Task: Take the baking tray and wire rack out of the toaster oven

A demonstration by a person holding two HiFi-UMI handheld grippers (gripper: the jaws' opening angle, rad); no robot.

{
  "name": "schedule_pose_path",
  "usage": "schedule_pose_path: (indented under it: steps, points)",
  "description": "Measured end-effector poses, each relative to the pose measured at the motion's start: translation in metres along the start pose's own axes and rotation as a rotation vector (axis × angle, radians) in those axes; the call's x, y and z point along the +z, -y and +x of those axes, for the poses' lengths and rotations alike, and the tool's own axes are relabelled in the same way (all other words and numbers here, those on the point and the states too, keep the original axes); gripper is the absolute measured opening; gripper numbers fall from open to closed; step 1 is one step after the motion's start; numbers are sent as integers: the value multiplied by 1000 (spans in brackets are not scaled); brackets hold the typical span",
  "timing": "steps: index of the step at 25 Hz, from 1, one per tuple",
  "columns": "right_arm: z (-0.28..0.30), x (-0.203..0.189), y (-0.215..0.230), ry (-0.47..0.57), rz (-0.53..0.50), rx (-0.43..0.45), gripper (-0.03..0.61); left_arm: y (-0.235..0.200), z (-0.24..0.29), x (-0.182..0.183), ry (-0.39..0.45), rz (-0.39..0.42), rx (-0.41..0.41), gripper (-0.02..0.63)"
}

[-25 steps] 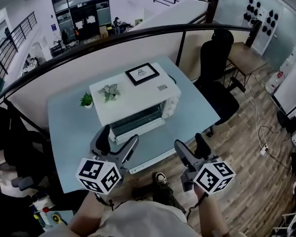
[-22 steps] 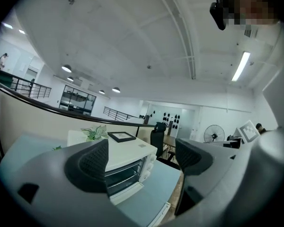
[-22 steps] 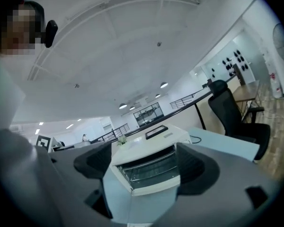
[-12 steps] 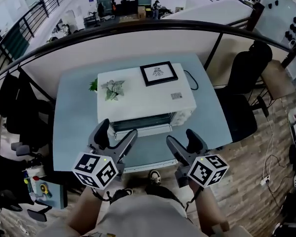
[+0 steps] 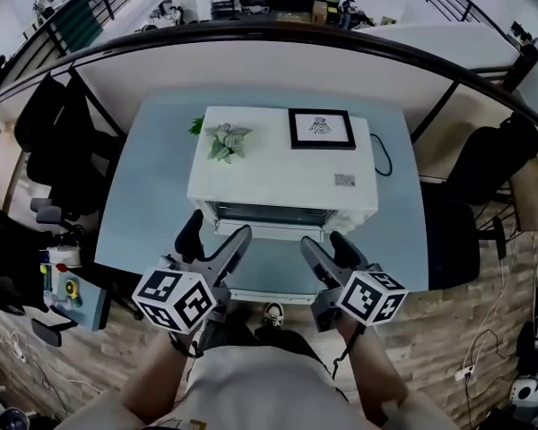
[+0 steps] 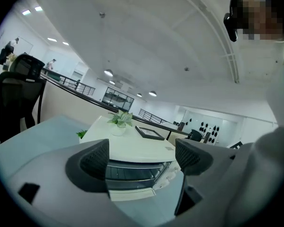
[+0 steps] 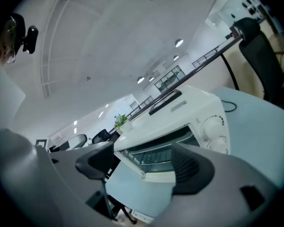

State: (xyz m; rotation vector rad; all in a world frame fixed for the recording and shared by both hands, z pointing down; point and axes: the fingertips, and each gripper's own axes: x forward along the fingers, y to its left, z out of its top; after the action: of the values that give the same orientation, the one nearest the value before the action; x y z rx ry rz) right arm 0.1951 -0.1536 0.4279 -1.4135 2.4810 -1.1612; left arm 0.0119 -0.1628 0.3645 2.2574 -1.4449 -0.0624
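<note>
White dials [image 7: 212, 126], hidden overhead, face right gripper view.

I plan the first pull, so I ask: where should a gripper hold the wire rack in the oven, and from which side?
Grip the front bar of the wire rack, near its middle, coming level from the front through the oven opening. The door seems folded down, and the oven walls close every other side, so probably only that edge is reachable.

The head view looks steeply down on the toaster oven [image 5: 282, 173], mid-frame. Both gripper views sit low and near, almost level, facing its front at lower centre. All three share it.
</note>
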Motion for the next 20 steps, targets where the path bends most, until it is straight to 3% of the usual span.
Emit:
schedule_pose_path:
  steps: [3,7,13,20]
  points:
    - [8,-3,3,5,79,35,383,-7,0,-11,-13,-15,32,431]
    - [20,-7,2,14,137,70,384,-22,6,-27,-15,-116,41,430]
    - [36,-20,20,66,240,31,373,-51,21,-58,-12,-305,27,430]
    - [54,-31,43,163,401,25,354,-75,39,-88,-1,-412,4,430]
